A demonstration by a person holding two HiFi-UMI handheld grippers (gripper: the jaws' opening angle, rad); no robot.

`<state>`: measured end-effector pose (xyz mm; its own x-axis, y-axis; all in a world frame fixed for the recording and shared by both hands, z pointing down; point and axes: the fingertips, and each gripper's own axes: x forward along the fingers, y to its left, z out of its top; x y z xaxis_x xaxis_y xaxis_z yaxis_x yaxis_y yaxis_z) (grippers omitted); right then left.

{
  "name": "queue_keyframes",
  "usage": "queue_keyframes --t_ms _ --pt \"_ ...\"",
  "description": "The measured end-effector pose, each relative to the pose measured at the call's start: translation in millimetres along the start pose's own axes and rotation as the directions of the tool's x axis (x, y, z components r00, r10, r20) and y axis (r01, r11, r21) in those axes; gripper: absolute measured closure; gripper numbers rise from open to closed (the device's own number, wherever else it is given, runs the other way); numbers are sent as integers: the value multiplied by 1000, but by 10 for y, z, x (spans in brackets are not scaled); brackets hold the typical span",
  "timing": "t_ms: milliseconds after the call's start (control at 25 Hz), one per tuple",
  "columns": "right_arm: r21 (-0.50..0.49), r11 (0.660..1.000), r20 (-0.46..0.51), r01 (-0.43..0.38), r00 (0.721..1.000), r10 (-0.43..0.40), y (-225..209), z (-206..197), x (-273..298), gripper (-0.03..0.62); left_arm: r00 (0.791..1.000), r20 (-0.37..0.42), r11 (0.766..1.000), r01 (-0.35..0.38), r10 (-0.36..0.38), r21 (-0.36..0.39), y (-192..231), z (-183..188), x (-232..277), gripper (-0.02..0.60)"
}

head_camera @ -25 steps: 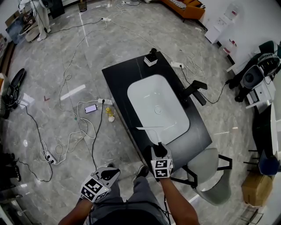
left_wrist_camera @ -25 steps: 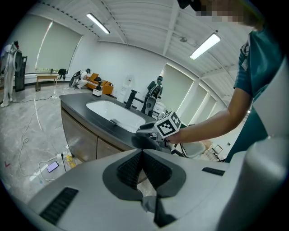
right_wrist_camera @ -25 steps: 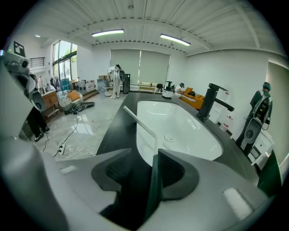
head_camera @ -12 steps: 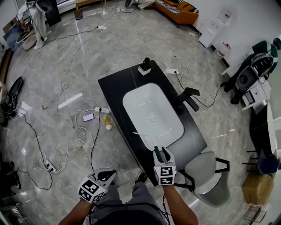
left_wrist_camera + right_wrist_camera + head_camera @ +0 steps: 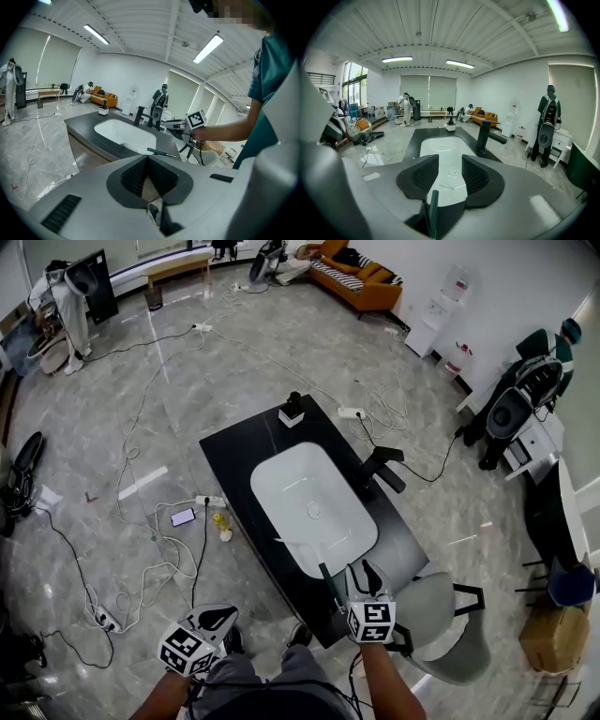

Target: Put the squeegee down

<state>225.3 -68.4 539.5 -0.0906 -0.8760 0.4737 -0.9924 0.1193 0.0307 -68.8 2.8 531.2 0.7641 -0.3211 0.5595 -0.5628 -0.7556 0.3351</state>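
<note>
The squeegee [image 5: 324, 579] lies on the black counter [image 5: 234, 460] at the near end of the white sink [image 5: 349, 542], its dark handle toward me and its thin blade [image 5: 298, 542] on the sink's edge. My right gripper [image 5: 366, 574] hovers just right of the handle. Its jaws are apart and closing, with nothing between the pads. In the right gripper view the green handle [image 5: 433, 208] shows low beneath that gripper [image 5: 450, 164]. My left gripper [image 5: 221, 616] hangs off the counter's left side, shut and empty, as the left gripper view [image 5: 148, 157] shows.
A black faucet [image 5: 380, 470] stands on the sink's right side. A small white-based device [image 5: 292, 413] sits at the counter's far end. A grey chair [image 5: 441, 615] is at the right near corner. Cables and a phone [image 5: 182, 517] lie on the floor to the left.
My right gripper has lifted and drawn back from the squeegee's handle, and the squeegee stays on the counter. My left gripper has risen a little.
</note>
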Motion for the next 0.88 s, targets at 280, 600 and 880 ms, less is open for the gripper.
queue_keyframes --t_ms 280,600,880 --pt "19 1000 212 -24 977 19 -42 1232 -709 557 991 104 996 -90 87 17 245 462 -434 577" --pt "-93 982 282 -165 941 185 468 2248 -1510 586 957 243 982 -180 160 62 369 1020 -976 577" --pt "-90 980 287 -180 937 198 619 2375 -1887 588 937 304 975 -205 171 84 324 1152 -1285 577"
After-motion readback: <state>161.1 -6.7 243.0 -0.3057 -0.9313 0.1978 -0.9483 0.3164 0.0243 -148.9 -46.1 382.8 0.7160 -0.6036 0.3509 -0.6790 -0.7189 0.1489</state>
